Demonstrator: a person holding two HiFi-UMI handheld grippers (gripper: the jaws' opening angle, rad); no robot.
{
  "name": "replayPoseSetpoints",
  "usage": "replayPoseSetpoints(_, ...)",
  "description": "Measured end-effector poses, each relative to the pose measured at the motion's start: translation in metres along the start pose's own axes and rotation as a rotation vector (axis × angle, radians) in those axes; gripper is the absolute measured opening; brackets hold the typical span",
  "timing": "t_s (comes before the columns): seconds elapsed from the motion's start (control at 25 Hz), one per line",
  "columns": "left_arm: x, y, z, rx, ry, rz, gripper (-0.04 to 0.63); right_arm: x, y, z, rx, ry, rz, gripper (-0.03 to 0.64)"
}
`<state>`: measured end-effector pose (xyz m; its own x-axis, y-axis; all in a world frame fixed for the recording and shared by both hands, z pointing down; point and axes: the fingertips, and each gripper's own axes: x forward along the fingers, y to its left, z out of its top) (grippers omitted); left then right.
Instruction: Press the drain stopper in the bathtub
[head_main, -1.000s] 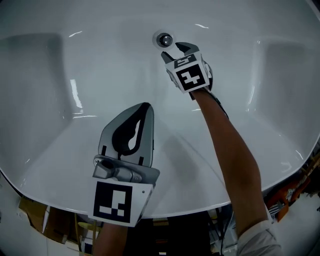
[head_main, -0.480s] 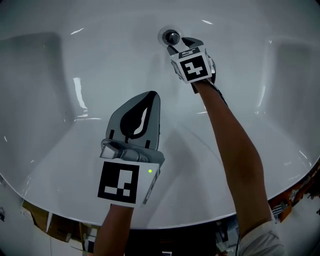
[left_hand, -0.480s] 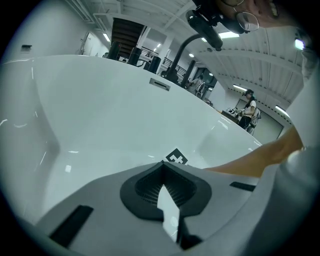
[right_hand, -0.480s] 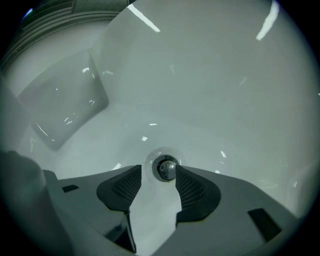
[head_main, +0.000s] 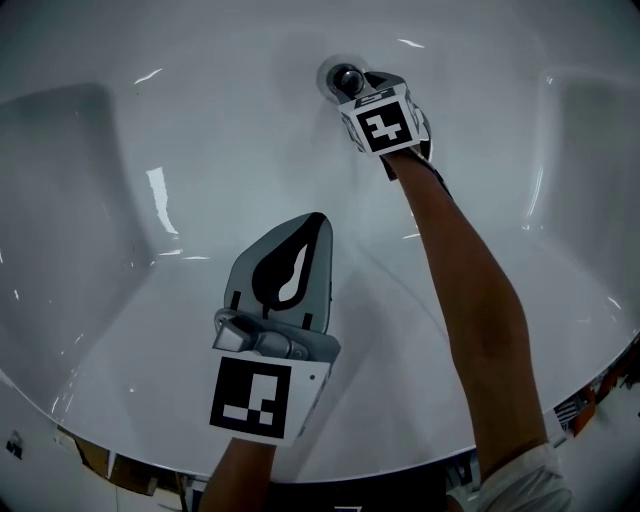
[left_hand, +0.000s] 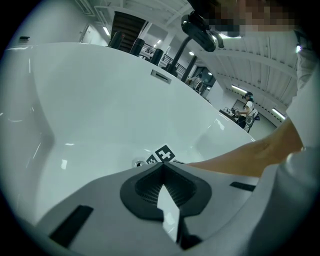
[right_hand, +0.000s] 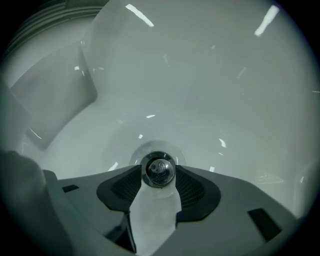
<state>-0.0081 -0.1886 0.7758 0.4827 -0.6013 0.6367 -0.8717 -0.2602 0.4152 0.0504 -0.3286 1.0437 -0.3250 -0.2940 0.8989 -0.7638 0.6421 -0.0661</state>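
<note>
The chrome drain stopper sits in the floor of the white bathtub at the far end. My right gripper reaches down to it, jaws parted. In the right gripper view the round stopper lies right between the two fingertips of that gripper, and whether they touch it is unclear. My left gripper hovers over the middle of the tub, its jaws together with nothing in them. In the left gripper view, the left gripper points toward the drain and the right gripper's marker cube.
Moulded recesses step in on both sides of the tub's sloped walls. The tub's near rim runs along the bottom, with clutter on the floor beyond it. An overflow slot sits high on the far wall.
The right gripper has moved forward the last bit, so the stopper now sits between its fingertips. The left gripper has drifted slightly right and stays shut.
</note>
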Motion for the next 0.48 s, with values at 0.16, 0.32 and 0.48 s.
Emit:
replayPoseSetpoints(0.16, 0.001, 0.006, -0.006, -0.014, 0.003, -0.002, 0.005, 0.014, -0.004, -0.005, -0.007, 0.004, -0.002, 0.210)
replayPoseSetpoints(0.32, 0.002, 0.010, -0.008, -0.023, 0.006, -0.007, 0.005, 0.019, -0.003, -0.007, -0.012, 0.005, 0.002, 0.210)
replayPoseSetpoints(0.48, 0.004, 0.014, -0.009, -0.033, 0.010, -0.006, 0.005, 0.022, -0.007, -0.007, -0.055, 0.024, 0.000, 0.210)
